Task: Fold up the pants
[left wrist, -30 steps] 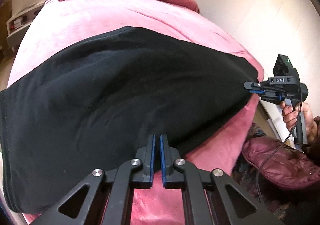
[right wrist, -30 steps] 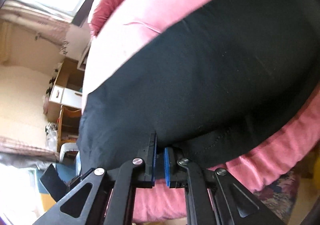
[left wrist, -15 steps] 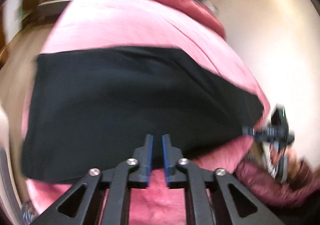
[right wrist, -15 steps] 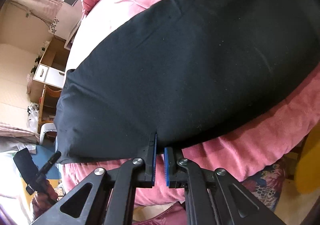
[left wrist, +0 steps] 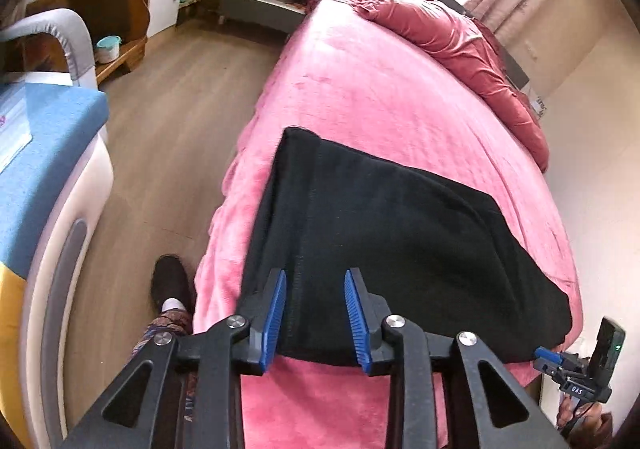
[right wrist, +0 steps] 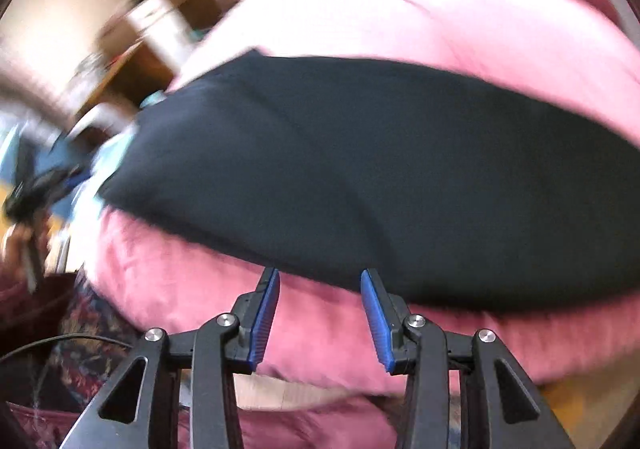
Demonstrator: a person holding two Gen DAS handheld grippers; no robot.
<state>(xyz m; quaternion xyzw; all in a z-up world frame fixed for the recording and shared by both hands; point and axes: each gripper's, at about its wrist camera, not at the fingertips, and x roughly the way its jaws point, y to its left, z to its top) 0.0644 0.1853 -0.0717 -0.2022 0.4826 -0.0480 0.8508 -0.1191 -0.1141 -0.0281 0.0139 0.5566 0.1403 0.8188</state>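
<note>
Black pants (left wrist: 384, 233) lie flat on the pink bed (left wrist: 384, 89), folded into a long band across the mattress near its foot end. One short end, with a stitched seam running along it, sits at the bed edge beside the wood floor (left wrist: 172, 129); the other end reaches the far edge by the wall.

Left gripper (left wrist: 315, 313): jaws apart and opening, blue pads clear of the cloth. The near edge of the pants shows between the fingers, but nothing is pinched (pads stand free on both sides). It hangs over the seamed end, pointing steeply down.

Right gripper (right wrist: 320, 315): jaws apart and opening, nothing between the pads but pink cover. It hangs just off the near long edge of the pants (right wrist: 380, 177), not touching. This view is motion-blurred, so the room behind is hard to read.

In the left view the right gripper (left wrist: 560, 365) shows at the lower right, off the corner of the bed, held by a hand (left wrist: 576, 413).

A dark red duvet (left wrist: 452, 45) is bunched at the head of the bed. A shoe (left wrist: 172, 283) stands on the floor beside the bed.
</note>
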